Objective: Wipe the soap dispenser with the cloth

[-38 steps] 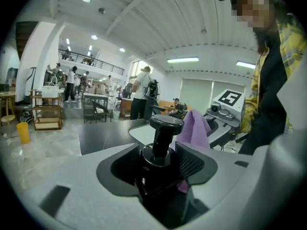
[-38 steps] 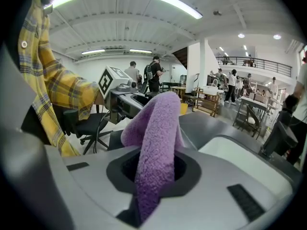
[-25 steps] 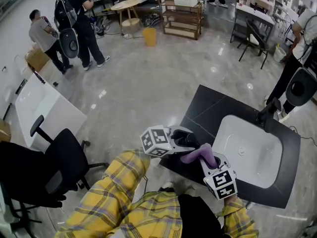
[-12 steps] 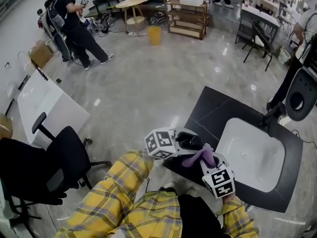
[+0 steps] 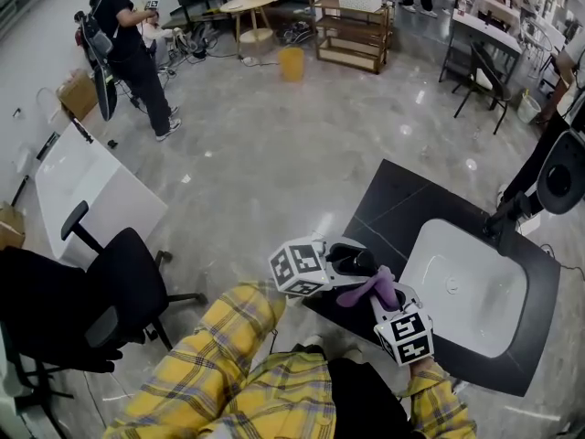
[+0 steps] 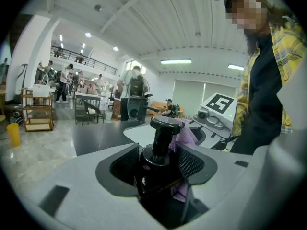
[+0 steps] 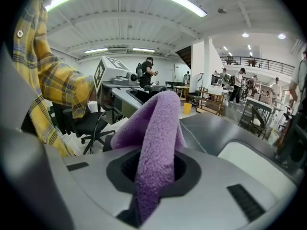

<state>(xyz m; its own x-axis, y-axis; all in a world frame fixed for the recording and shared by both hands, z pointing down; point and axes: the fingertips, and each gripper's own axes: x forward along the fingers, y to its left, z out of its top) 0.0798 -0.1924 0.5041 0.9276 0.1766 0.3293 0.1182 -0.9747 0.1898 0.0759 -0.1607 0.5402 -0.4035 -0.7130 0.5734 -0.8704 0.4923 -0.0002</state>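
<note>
The soap dispenser (image 5: 352,261) stands between the left gripper's (image 5: 331,263) jaws, above the counter's (image 5: 393,199) near left corner. The cloth (image 5: 366,290), clamped in the right gripper (image 5: 388,305), lies against its right side. The sink (image 5: 462,286) is set in the counter, further right.

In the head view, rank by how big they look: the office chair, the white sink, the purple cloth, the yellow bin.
1. office chair
2. white sink
3. purple cloth
4. yellow bin
The bin stands far off, so its true size is unsure.
</note>
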